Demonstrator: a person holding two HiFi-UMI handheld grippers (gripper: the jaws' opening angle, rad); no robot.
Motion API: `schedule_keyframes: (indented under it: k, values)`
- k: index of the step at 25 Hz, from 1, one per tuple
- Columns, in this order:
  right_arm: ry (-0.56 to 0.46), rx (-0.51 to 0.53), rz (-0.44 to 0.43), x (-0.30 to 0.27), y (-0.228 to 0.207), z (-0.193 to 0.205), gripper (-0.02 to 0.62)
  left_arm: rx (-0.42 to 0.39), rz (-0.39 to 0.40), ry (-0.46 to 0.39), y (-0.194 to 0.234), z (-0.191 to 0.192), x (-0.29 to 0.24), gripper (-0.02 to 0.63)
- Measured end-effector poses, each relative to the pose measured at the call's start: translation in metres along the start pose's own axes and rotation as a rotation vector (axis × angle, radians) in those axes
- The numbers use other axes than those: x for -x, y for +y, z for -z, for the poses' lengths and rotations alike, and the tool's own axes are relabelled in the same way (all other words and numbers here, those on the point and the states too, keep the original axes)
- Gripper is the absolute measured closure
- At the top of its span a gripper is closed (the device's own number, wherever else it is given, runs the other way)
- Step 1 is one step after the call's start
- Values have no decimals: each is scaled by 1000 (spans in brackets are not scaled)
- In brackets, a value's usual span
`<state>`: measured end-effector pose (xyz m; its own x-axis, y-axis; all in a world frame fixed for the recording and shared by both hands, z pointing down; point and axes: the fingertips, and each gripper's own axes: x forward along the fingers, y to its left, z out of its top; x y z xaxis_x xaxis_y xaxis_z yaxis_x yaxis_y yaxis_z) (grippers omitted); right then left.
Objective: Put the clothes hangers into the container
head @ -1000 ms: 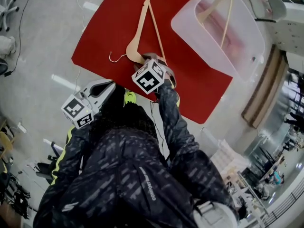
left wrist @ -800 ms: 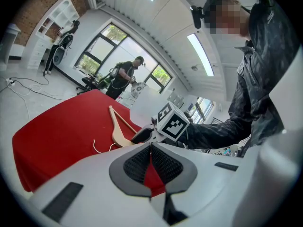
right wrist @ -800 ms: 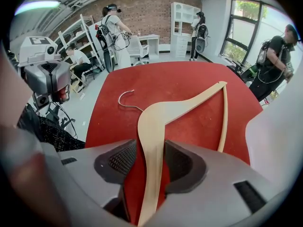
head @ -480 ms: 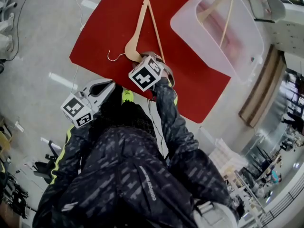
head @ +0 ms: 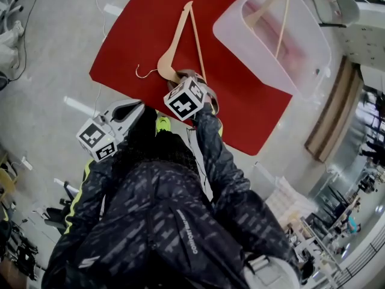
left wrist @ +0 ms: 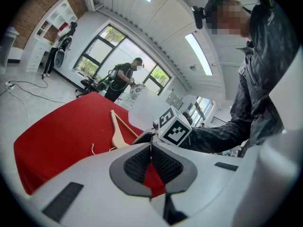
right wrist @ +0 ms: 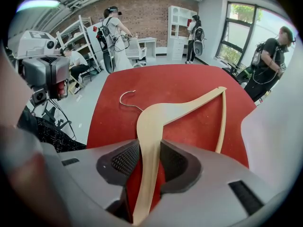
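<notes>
A wooden hanger (head: 174,44) with a wire hook lies on the red mat (head: 132,35). My right gripper (head: 183,84) points steeply down at the hanger's near arm. In the right gripper view that arm (right wrist: 150,141) runs between the jaws, which have just been closing, and both pads touch its sides. The clear plastic container (head: 231,32) stands at the mat's far right with another wooden hanger (head: 278,14) inside it. My left gripper (left wrist: 151,148) hangs shut and holds nothing, off the mat's near edge to the left (head: 129,110).
The mat lies on a grey floor (head: 54,71) with a cable (head: 27,23) at the left. Several people (right wrist: 113,27) stand around the room by white shelves (right wrist: 182,20) and windows. The person's dark sleeves fill the lower head view.
</notes>
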<state>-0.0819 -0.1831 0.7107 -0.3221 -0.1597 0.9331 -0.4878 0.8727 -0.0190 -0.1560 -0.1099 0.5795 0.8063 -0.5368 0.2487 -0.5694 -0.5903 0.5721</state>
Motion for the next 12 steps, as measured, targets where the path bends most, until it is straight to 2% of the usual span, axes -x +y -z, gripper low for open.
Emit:
schedule_keyframes:
  k: [12]
  values:
    - [-98,74,141,39,-11,-6,453,-36,30,-6,-22,-1,-11,594]
